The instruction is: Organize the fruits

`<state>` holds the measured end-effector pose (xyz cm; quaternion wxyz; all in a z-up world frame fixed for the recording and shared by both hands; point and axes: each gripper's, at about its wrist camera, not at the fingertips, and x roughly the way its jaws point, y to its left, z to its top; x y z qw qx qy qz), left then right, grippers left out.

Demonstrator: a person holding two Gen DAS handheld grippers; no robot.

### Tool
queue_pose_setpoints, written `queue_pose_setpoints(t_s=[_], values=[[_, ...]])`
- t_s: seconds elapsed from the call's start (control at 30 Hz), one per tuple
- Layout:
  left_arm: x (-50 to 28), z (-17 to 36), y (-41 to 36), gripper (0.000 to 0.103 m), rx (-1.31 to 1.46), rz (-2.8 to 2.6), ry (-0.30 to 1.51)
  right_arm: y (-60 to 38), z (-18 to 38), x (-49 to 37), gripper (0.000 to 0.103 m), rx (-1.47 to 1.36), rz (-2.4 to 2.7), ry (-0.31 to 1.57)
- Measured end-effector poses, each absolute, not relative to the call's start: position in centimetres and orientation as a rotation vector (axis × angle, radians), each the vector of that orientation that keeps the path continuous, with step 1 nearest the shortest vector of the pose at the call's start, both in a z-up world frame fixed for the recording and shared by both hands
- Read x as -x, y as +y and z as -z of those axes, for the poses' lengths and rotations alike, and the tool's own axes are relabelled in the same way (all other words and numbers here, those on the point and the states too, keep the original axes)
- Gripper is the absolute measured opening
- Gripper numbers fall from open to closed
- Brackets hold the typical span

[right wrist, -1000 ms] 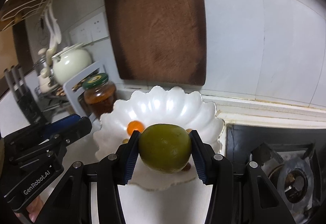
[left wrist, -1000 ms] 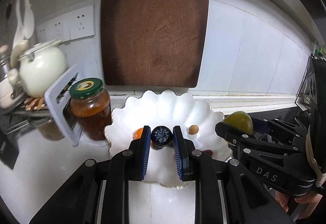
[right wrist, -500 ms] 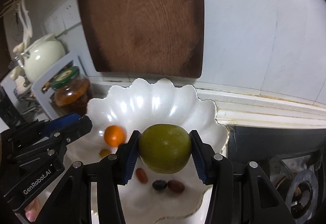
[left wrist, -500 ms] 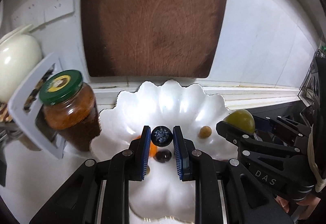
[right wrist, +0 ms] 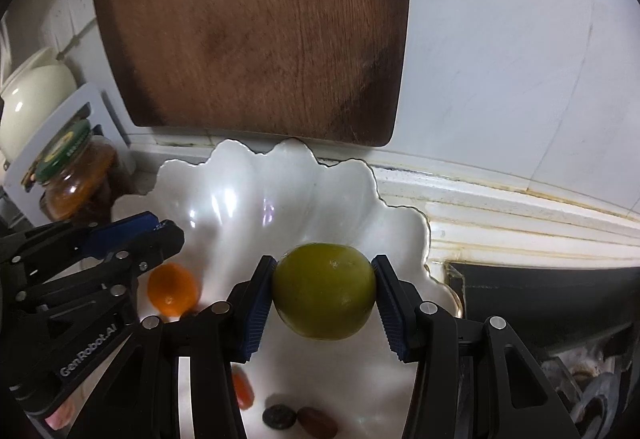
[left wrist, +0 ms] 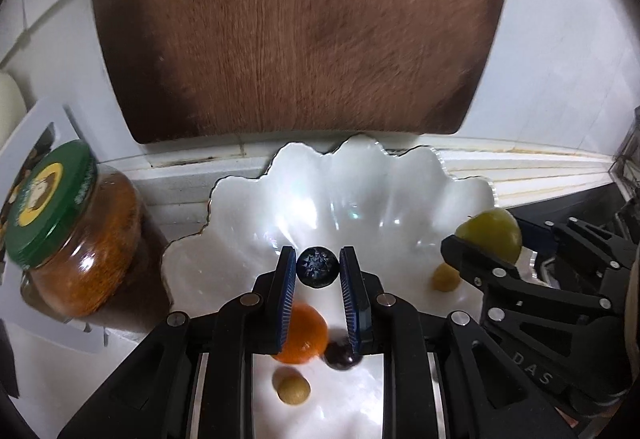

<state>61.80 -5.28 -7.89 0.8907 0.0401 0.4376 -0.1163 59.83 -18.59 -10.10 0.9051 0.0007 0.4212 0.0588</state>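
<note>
My left gripper [left wrist: 318, 266] is shut on a dark blueberry [left wrist: 318, 265] and holds it above the white scalloped bowl [left wrist: 352, 191]. My right gripper [right wrist: 324, 289] is shut on a green round fruit [right wrist: 324, 291] over the bowl's right side [right wrist: 400, 223]; it also shows in the left wrist view [left wrist: 490, 235]. In the bowl lie a small orange [left wrist: 306, 335], a dark berry [left wrist: 338, 357] and two tan round fruits [left wrist: 294, 391] [left wrist: 444, 278]. The right wrist view shows the orange [right wrist: 173, 292], a red fruit [right wrist: 244, 395] and two dark fruits [right wrist: 280, 417] [right wrist: 318, 423].
A brown wooden cutting board [left wrist: 296, 27] leans on the white tiled wall behind the bowl. A green-lidded jar [left wrist: 76, 235] stands left of the bowl, by a white rack and a cream teapot [right wrist: 36, 99]. A black stove [right wrist: 560, 299] lies to the right.
Both grippers have moved forward and down over the bowl, still holding their fruits. The bowl and cutting board appear larger and closer.
</note>
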Motion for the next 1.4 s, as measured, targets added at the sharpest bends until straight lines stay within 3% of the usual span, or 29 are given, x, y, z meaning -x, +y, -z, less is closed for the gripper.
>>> queue_pose_setpoints(t_s=[0.1, 0.17, 0.27, 0.4, 0.7, 1.03, 1.4], values=[[-62.8, 8.6, -5.6, 0.024, -0.077, 0.222, 0.942, -18.7, 10.6, -60.5, 0.05, -0.01, -0.123, 0.89], [-63.2, 9.0, -5.8, 0.039, -0.081, 0.228, 0.954, -18.8, 10.7, -60.6, 0.051, -0.01, -0.121, 0.887], [-62.8, 9.0, -5.5, 0.047, -0.083, 0.211, 0.948, -18.9, 10.5, -60.6, 0.059, -0.004, -0.101, 0.881], [-61.9, 8.4, -4.9, 0.059, -0.07, 0.193, 0.926, -19.6, 10.2, -60.1, 0.059, -0.005, -0.065, 0.879], [-57.1, 5.8, -3.8, 0.066, -0.104, 0.145, 0.813, -20.2, 8.2, -55.5, 0.06, -0.004, -0.005, 0.814], [-50.0, 2.6, -2.5, 0.082, -0.092, 0.123, 0.686, -20.2, 4.2, -48.3, 0.08, -0.002, 0.032, 0.677], [-39.2, -1.2, -2.7, 0.097, -0.081, 0.072, 0.539, -21.1, 1.1, -39.3, 0.082, -0.033, 0.026, 0.583]])
